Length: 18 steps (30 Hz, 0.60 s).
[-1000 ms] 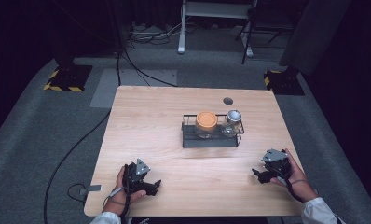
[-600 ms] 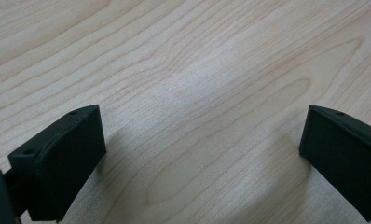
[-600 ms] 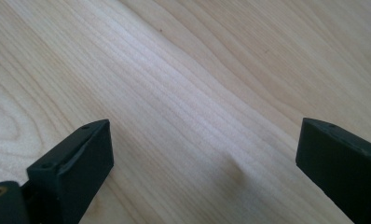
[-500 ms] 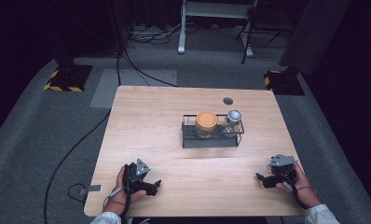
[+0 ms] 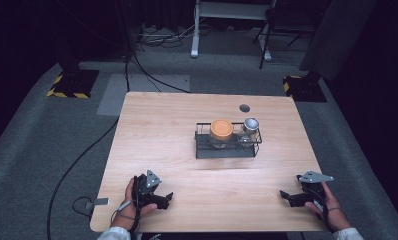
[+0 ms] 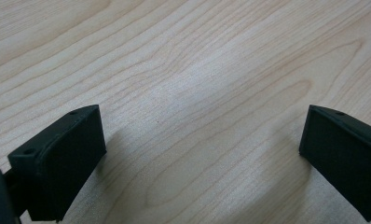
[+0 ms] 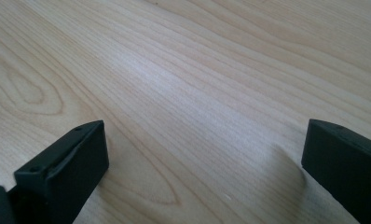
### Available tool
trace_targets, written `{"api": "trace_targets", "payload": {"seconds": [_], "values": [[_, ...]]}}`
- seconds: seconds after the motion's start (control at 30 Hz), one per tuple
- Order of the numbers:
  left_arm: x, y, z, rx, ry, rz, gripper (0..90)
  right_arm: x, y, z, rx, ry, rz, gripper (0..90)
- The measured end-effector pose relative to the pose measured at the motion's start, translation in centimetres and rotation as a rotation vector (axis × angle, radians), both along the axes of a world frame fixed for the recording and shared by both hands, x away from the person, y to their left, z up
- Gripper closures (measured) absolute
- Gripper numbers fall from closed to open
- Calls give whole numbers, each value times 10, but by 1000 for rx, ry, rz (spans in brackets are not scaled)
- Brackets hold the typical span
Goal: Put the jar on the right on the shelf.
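High view: both hands rest at the near edge of the desk (image 5: pixel 157 130), the left gripper (image 5: pixel 162 199) at the near left and the right gripper (image 5: pixel 290 197) at the near right. Each has its fingers (image 6: pixel 62 163) spread wide with nothing between them. The right gripper's jaws have just been opening, and bare wood lies between its fingers (image 7: pixel 67 170).

The nearest things are well apart from both grippers: a black wire rack (image 5: pixel 228 150) at mid-desk, holding a jar with an orange lid (image 5: pixel 221 129) on its left and a jar with a silver lid (image 5: pixel 250 125) on its right, the two just beside each other.

The likely risk is in reaching in. The jars stand close together inside the rack's rails, so wide fingers could catch the wire or knock the neighbouring jar. A pull on one jar may also drag the light rack along.

The desk is pale, smooth wood with a small dark round hole (image 5: pixel 244 107) near its far edge. Around it lies grey carpet in a dim room, with a black cable (image 5: pixel 87 150) trailing off to the left, yellow-and-black striped stand bases (image 5: pixel 67 85) and a white frame (image 5: pixel 227 20) behind.
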State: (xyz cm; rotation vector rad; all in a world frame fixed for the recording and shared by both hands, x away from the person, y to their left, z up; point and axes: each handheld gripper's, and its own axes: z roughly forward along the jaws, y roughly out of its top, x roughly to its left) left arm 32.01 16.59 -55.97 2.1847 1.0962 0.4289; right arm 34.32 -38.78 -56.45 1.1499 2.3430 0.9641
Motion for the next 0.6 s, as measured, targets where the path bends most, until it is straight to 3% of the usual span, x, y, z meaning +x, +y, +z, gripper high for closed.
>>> {"api": "trace_targets", "payload": {"seconds": [0.07,0.6], "values": [[0,0,0,0,0,0,0,0,-4,-2,22,8,-10,4],[0,0,0,0,-2,-4,0,0,-5,-2,25,11,-8,1]]}}
